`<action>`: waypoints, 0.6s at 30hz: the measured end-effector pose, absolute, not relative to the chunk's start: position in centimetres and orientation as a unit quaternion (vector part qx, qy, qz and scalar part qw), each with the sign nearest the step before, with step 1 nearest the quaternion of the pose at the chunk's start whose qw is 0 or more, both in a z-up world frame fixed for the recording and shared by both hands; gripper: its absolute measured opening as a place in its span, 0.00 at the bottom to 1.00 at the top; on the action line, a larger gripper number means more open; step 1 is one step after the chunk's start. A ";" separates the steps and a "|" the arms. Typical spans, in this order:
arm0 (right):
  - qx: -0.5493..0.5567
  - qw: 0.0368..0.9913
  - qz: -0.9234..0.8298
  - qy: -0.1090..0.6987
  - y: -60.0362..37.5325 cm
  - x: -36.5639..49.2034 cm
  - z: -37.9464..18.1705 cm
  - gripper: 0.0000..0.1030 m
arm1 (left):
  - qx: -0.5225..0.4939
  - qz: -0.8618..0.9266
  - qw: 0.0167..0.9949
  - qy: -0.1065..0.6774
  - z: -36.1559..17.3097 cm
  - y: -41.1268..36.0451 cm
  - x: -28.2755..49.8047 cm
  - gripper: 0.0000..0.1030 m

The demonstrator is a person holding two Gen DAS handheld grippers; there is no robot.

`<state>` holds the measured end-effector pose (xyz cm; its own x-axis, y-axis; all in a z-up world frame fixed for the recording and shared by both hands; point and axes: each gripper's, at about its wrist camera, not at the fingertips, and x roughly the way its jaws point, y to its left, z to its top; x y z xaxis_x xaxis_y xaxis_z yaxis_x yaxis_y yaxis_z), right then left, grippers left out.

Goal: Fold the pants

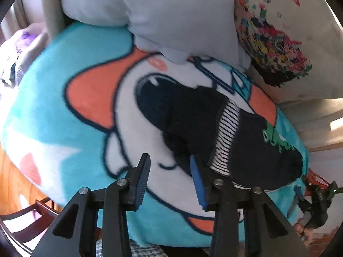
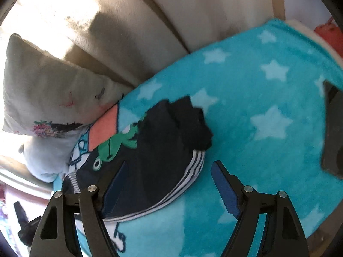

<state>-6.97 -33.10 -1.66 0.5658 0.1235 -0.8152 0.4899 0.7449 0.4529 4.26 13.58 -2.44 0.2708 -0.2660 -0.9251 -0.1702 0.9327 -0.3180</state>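
On the turquoise fleece blanket (image 2: 268, 90), the bunched navy pants (image 2: 163, 150) could be dragged askew, seemingly untouched, since the left gripper (image 1: 169, 177) and right gripper (image 2: 169, 184) are held apart, gripping nothing.

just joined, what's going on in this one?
A person with a handheld gripper in each hand is working on small dark pants with a green frog print and striped trim, bunched on a turquoise cartoon blanket over a sofa. The left gripper hangs over the blanket at the pants' edge, nothing between its jaws. The right gripper is open over the striped edge. Neither grips the pants yet.
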 end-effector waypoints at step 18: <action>0.379 0.801 -0.089 0.455 -33.9 -8.1 -1.9 0.72 | -0.215 -0.067 0.729 0.646 -6.2 8.6 8.3 0.06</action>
<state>-8.14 -33.92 -1.94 0.5694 0.2026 -0.7967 0.4870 0.6976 0.5255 8.25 8.55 -6.17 0.1560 -0.3766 -0.9131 -0.1800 0.8981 -0.4012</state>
